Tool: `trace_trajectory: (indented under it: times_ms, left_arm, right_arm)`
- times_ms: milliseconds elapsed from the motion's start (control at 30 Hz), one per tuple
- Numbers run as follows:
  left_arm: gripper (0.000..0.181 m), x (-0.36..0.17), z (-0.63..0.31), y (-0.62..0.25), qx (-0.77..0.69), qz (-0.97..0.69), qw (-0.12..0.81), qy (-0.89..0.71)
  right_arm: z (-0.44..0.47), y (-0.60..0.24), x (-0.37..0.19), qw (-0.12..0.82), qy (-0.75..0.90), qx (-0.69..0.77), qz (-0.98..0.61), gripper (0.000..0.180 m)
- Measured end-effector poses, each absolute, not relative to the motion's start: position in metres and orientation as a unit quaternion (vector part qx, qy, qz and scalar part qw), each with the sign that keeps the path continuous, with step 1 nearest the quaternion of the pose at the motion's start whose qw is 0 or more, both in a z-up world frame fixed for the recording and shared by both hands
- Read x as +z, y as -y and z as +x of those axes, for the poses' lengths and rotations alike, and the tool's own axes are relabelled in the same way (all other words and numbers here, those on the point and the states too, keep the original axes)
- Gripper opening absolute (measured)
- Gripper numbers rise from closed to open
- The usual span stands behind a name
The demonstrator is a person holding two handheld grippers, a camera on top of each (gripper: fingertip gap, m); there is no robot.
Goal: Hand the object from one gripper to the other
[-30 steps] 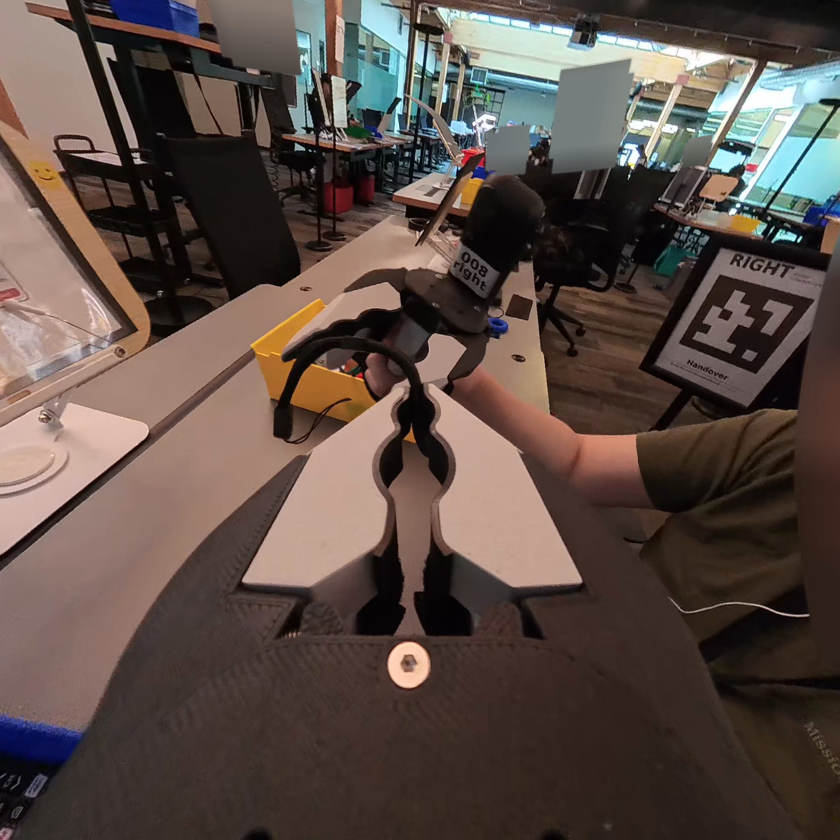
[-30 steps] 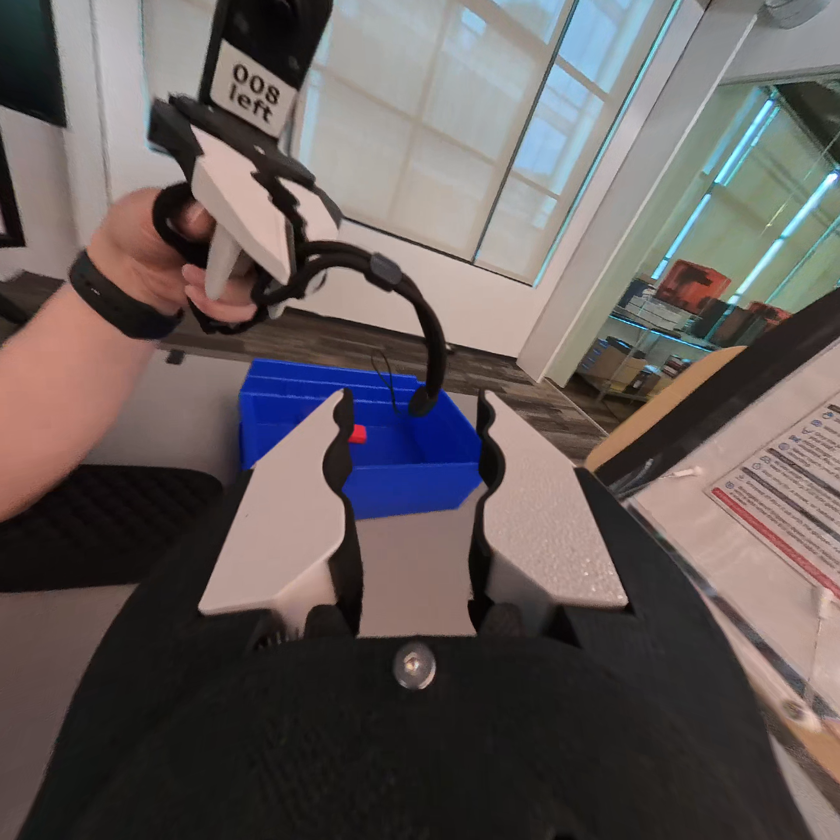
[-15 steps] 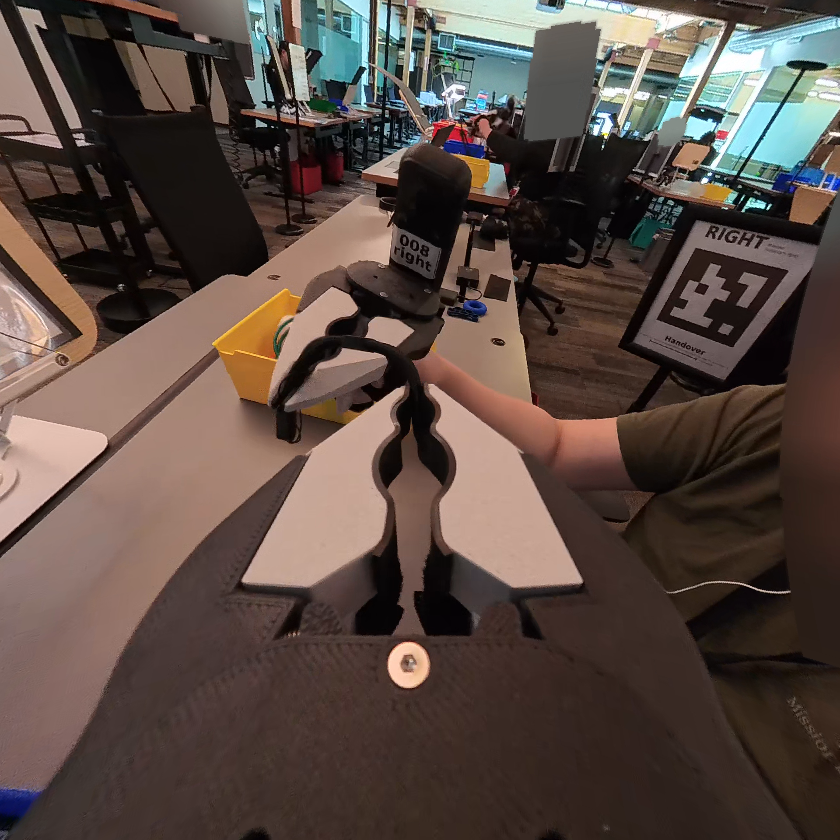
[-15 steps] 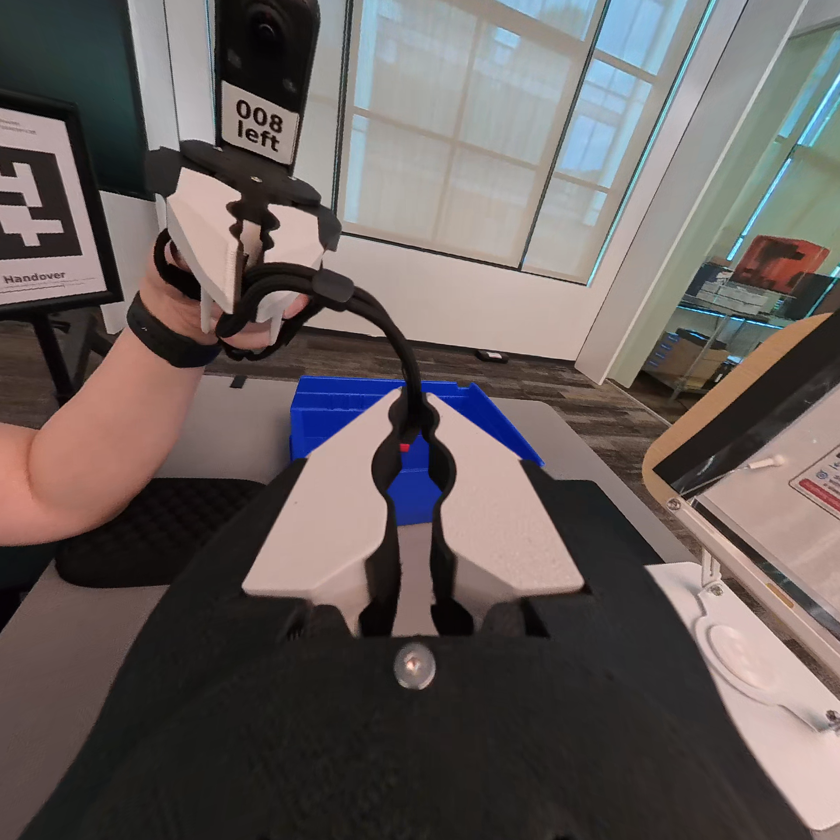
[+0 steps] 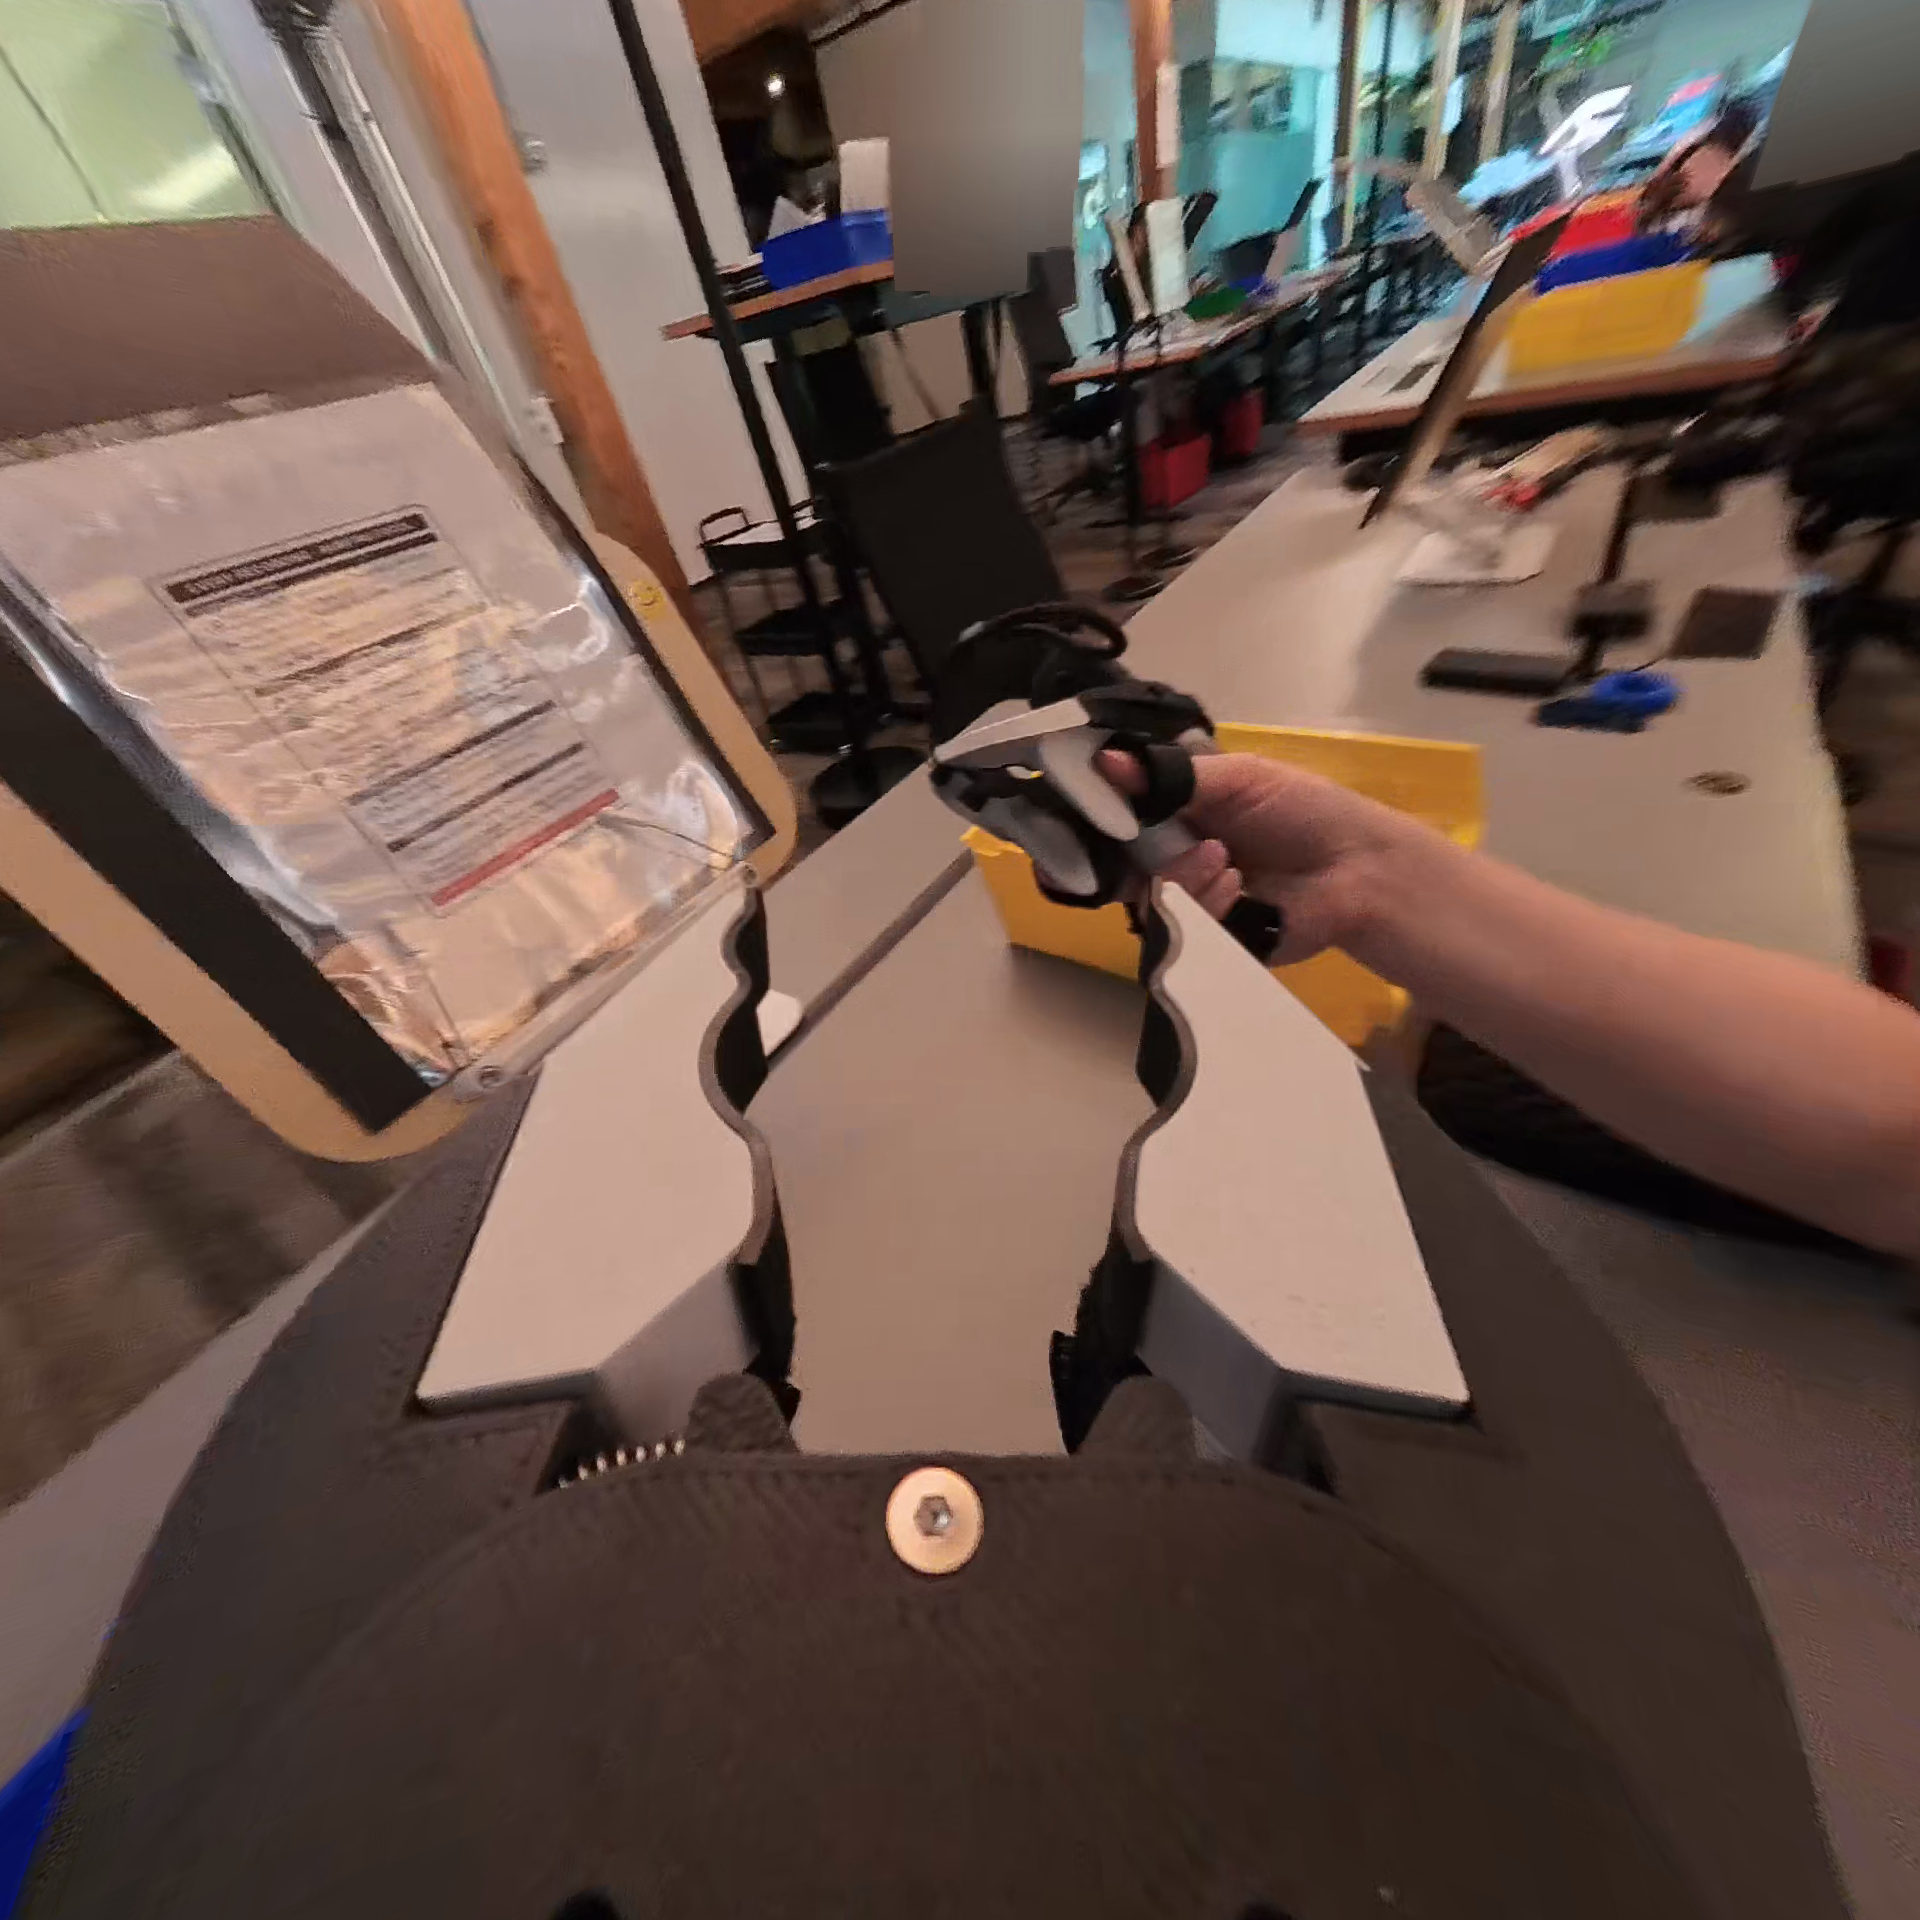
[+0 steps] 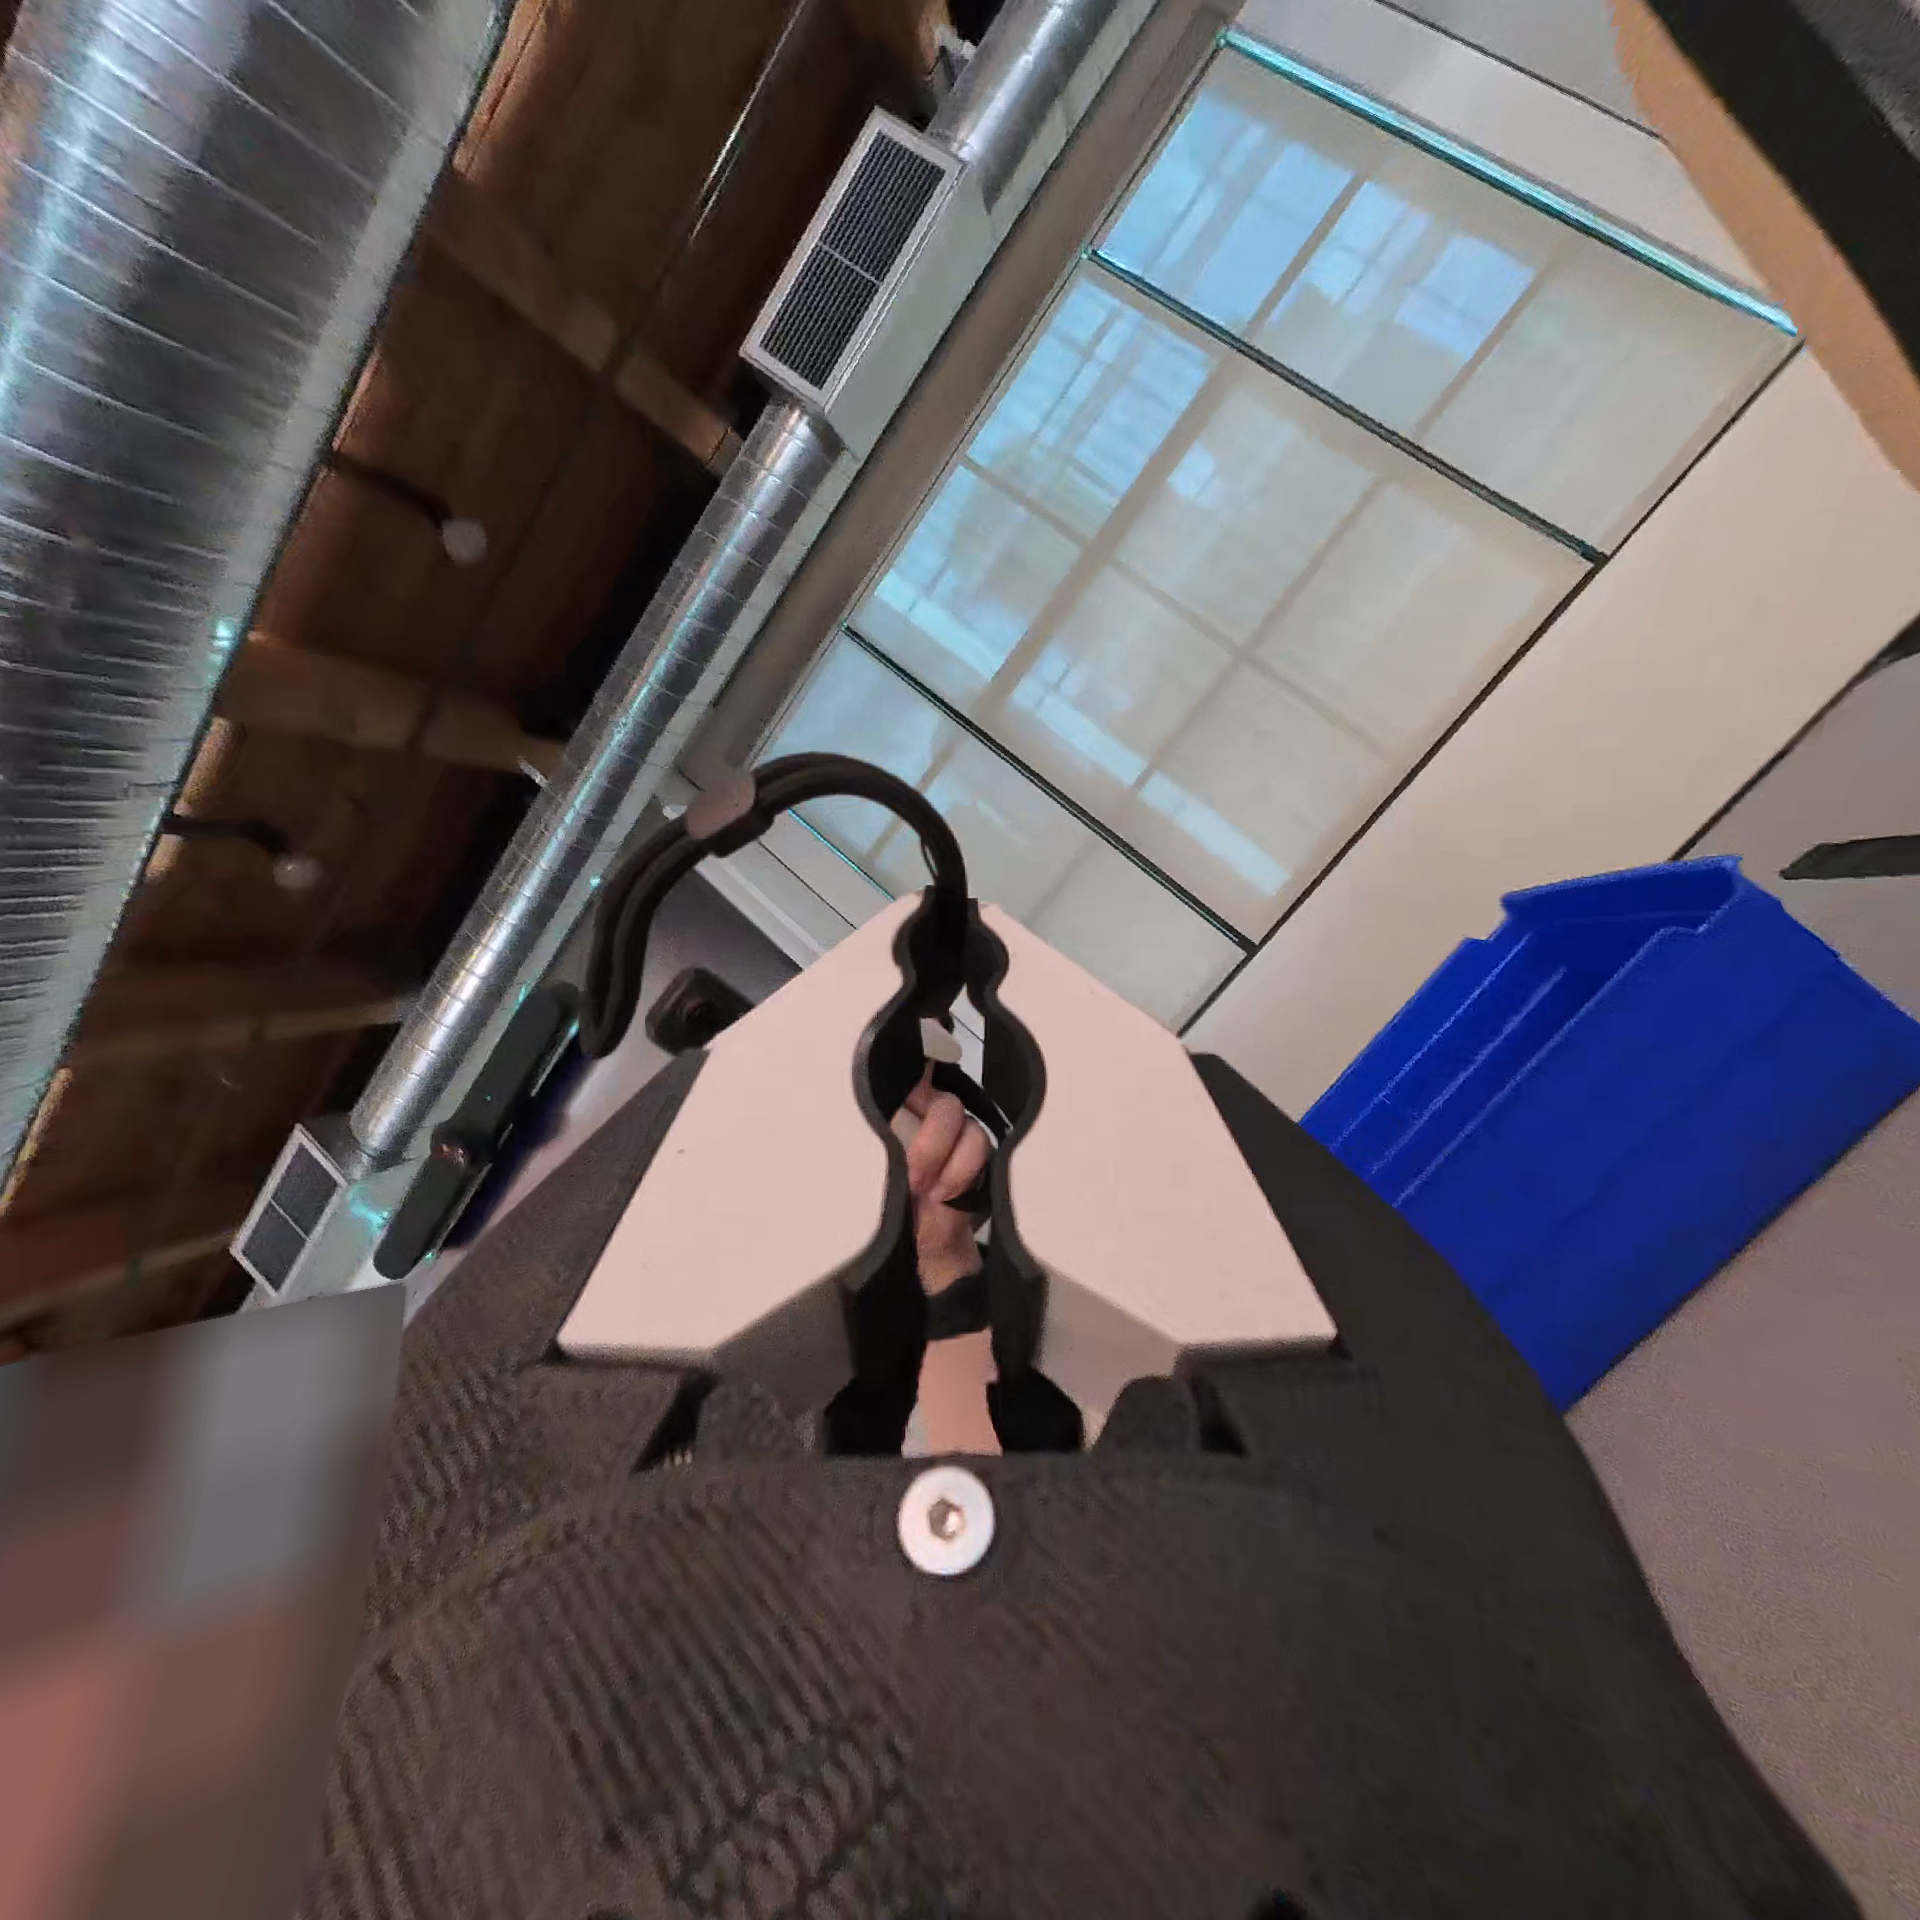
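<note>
The object is a black curved band (image 6: 831, 790). My right gripper (image 6: 940, 940) is shut on one end of it; the band arcs up and left from the fingertips, and the view tilts up toward the ceiling. In the left wrist view the right gripper (image 5: 951, 774) is held in a hand over the table, pointing left, with the band (image 5: 1039, 629) looping above it. My left gripper (image 5: 951, 977) is open and empty, a short way in front of the right gripper and apart from the band.
A yellow bin (image 5: 1351, 769) stands on the grey table (image 5: 935, 1195) behind the right gripper. A blue bin (image 6: 1621, 1101) is at the table's other end. A framed sheet on a stand (image 5: 416, 748) rises at the left. A black pad (image 5: 1538, 1132) lies under the forearm. My hands' fingertips stand some 12 cm from each other.
My left gripper has opened and let go of the band. My right gripper, which shut on it half a second ago, now holds it alone and has swung away, tilting upward.
</note>
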State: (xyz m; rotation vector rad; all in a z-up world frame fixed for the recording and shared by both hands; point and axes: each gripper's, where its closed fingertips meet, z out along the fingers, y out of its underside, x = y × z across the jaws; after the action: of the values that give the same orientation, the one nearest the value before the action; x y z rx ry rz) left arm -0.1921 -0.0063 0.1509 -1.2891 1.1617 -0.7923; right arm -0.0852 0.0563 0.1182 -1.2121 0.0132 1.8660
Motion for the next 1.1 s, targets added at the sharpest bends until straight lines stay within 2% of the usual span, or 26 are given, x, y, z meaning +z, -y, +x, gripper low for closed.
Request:
trace_trajectory:
  times_ms: [167,267,467,733,933,1100]
  left_arm:
    - [0.064,0.142,-0.162,-0.005,-0.248,-0.514,0.639,-0.516]
    - [0.054,0.142,-0.149,-0.006,-0.192,-0.473,0.69,-0.513]
    - [0.029,0.143,-0.138,0.005,-0.145,-0.423,0.725,-0.524]
    - [0.016,0.137,-0.137,0.001,-0.091,-0.423,0.726,-0.534]
    - [0.02,0.136,-0.139,-0.004,-0.058,-0.422,0.728,-0.538]
    - [0.012,0.137,-0.138,-0.002,-0.037,-0.409,0.737,-0.537]
  right_arm:
    - [-0.107,-0.046,0.126,0.417,0.011,0.776,-0.472,0.001]
    - [-0.125,-0.033,0.135,0.387,0.022,0.804,-0.452,0.0]
    - [-0.147,-0.02,0.143,0.374,0.039,0.811,-0.448,0.0]
    - [-0.156,-0.016,0.144,0.378,0.051,0.803,-0.458,0.001]
    - [-0.156,-0.015,0.144,0.382,0.053,0.801,-0.459,0.001]
    - [-0.156,-0.016,0.144,0.387,0.051,0.797,-0.46,0.001]
